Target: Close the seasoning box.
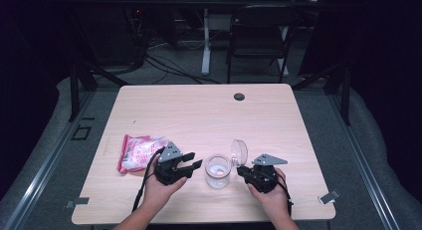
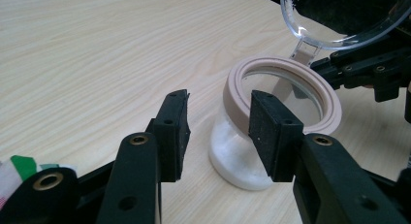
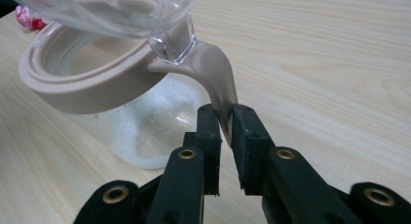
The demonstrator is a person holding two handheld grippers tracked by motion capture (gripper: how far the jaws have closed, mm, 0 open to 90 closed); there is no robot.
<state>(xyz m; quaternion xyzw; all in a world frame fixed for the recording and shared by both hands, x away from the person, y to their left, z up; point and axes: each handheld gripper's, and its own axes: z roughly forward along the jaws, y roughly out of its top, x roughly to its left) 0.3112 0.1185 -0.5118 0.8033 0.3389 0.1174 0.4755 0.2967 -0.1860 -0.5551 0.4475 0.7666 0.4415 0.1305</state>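
We see a small clear jar (image 1: 218,171) standing on the table (image 1: 209,115), right between our two tongs. It has a tan ring (image 2: 283,95) around its mouth and some white stuff at the bottom. Its clear lid (image 1: 239,152) is flipped up and leans back over the right tongs (image 1: 242,170).

The right tongs are squeezed on the tan tab (image 3: 219,83) that sticks out from the ring, just under the hinge of the lid. In the right gripper view the two black pads press on the tab from both sides. We think they hold it there so the jar cannot slide or tip, and so the lid stays up and out of the way.

The left tongs (image 1: 193,161) are on the other side of the jar. Their pads are apart. In the left gripper view one pad (image 2: 267,132) is in front of the tan ring and looks like it touches it, but we cannot be sure. The other pad (image 2: 175,129) has only bare table near it. So the left tongs do not hold anything yet. We think they are coming in to take the jar by its neck, or to steady it.

A pink and white bag (image 1: 141,151) lies flat on the table behind the left tongs, away from the jar. Maybe it waits there because its stuff goes into the open jar. It has some print on it, but the print is too small and blurry for us to read. We see no words on the jar, the ring or the lid.
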